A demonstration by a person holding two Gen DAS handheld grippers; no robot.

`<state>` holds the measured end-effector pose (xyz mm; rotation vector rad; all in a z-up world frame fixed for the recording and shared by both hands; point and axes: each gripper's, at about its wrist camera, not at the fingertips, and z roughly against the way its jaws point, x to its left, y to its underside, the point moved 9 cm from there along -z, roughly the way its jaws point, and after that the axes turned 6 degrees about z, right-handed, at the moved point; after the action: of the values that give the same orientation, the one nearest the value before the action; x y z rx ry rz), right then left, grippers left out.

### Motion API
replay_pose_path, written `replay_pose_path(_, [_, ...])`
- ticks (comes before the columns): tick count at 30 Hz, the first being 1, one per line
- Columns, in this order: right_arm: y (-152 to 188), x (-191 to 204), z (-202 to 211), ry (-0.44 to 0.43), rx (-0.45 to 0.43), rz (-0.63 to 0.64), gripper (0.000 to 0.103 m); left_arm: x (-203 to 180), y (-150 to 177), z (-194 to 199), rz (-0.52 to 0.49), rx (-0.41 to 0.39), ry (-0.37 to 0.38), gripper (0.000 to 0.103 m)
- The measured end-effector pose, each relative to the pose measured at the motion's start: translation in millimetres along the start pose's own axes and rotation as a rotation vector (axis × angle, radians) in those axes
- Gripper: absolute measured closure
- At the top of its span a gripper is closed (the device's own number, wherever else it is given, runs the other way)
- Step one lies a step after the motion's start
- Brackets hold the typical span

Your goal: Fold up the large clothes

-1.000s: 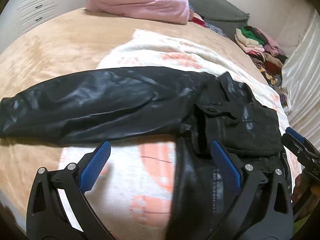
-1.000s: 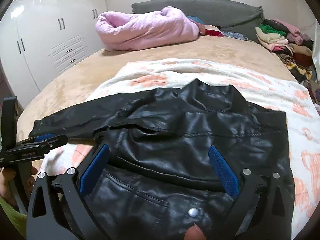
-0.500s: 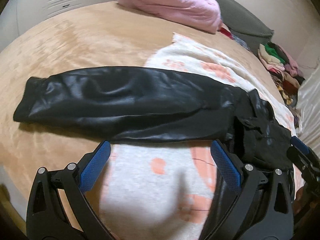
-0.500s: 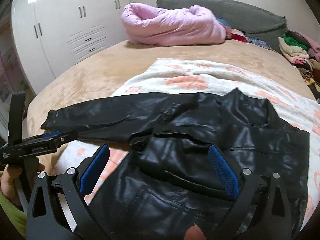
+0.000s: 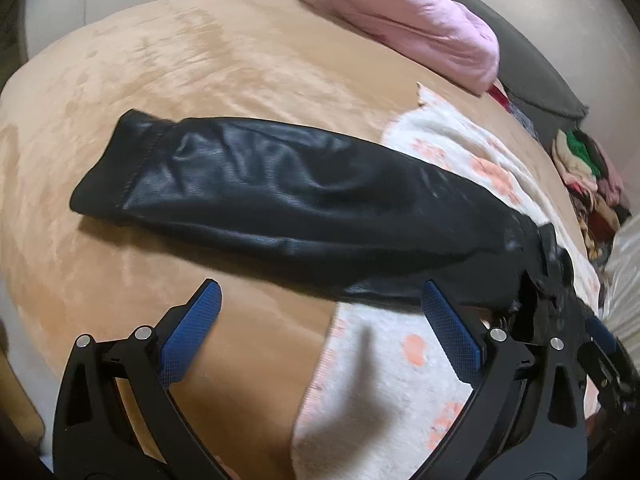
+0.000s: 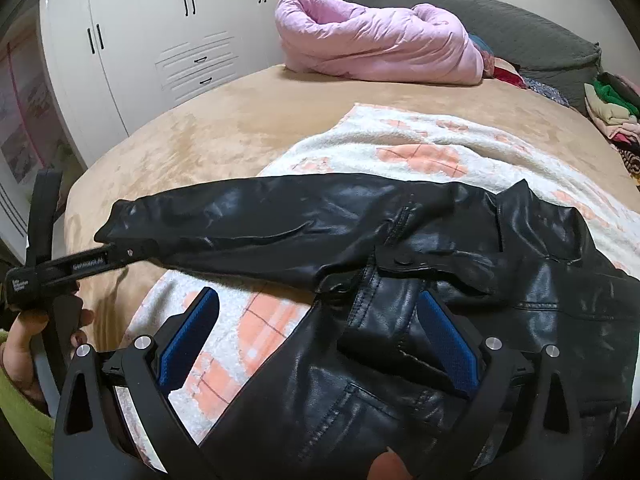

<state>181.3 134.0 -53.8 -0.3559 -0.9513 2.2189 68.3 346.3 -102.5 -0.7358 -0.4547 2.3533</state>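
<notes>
On our far left stood the white wardrobe (image 6: 132, 56), and beside it the bed (image 6: 224, 128) with its tan cover stretched out ahead of us. Our left gripper (image 5: 320, 320) hung just short of the sleeve (image 5: 280, 192), its blue fingers (image 5: 191, 332) spread wide with nothing between them; below it lay tan cover on the one side and the edge of the white and peach blanket (image 5: 380, 368) on the other. From the right wrist view that same gripper (image 6: 120, 254) showed side-on, its tip close to the cuff, though we could not tell whether it touched. The sleeve ran flat across the cover from the cuff at the left to the shoulder at the right, where it joined the body of the black leather jacket (image 6: 460, 280). The jacket lay on the blanket, collar away from us. Our right gripper (image 6: 320, 340) was also wide open and held nothing, its right finger (image 6: 448, 340) over the jacket front, the left one over the blanket. Farther back lay a rolled pink quilt (image 6: 376, 44) against a grey headboard (image 6: 520, 36), and at the far right a pile of clothes (image 6: 612, 112).
</notes>
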Motion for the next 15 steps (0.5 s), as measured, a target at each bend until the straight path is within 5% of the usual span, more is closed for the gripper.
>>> replay_pose_path(15, [15,-12,-2,0.004,0.01,-0.057,0.004,49,-36,-26,0.244,-0.065,0.048,0.012])
